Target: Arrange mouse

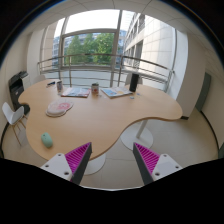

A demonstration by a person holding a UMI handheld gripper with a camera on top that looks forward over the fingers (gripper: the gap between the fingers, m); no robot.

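1. Black printer-like box point(17, 86) stands furthest left, beside the far left end of the table, with a white chair point(13, 115) just in front of it.
2. Pale wood forms the top of the curved table point(100, 120), which fills the middle of the room beyond the gripper.
3. On the table's near left edge lies a small pale green object point(46, 139), rounded like a mouse; I cannot tell for certain that it is one. It sits ahead of the left finger and apart from it.
4. Further back on the left part of the table rests a pink round item point(59, 108).
5. Papers or a keyboard point(76, 92) lie near the far edge, with a dark cup point(95, 89) just to their right.
6. More papers point(115, 92) and a dark upright object point(134, 82) stand at the far right end.
7. Large windows point(92, 45) show trees behind the table.
8. The gripper point(111, 160) hangs short of the table's near edge, its magenta pads point(78, 156) spread wide apart with nothing between them.
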